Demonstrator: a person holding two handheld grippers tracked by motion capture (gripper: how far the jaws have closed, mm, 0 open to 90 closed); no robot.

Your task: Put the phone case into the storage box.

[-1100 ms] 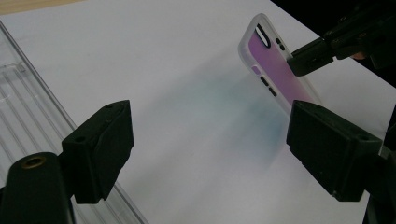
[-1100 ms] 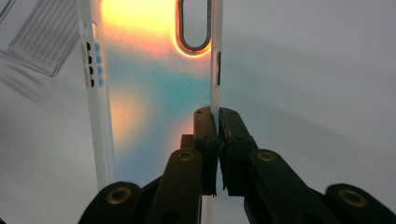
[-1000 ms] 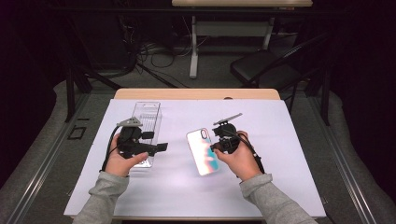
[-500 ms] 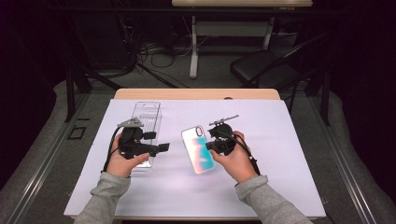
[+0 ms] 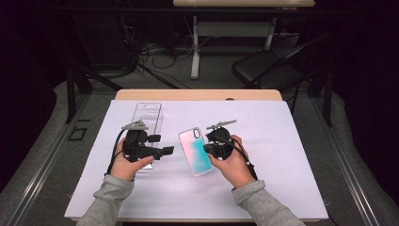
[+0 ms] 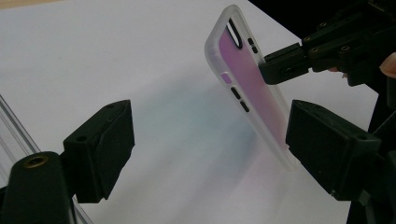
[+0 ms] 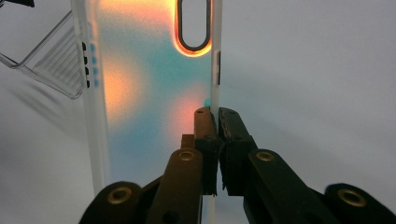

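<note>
- The phone case (image 5: 196, 151) looks light and a bit bendy, so I'd judge a pinch on its thin side wall enough; the frosted rim (image 6: 261, 122) may be slippery, so a grip near mid-length seems safest.
- It's an empty shell: translucent white edge, back fading from orange-pink to teal, dark oval camera cut-out (image 7: 192, 25) near the top, small button slots down the side.
- It's held tilted above the white table (image 5: 291, 141), between the two hands.
- The right gripper (image 7: 218, 116) is clamped tight on the case's side wall.
- The left gripper (image 6: 210, 144) stands wide, nothing between its jaws, aimed at the case.
- A clear plastic package (image 5: 147, 115) lies on the table behind the left hand (image 5: 126, 165).
</note>
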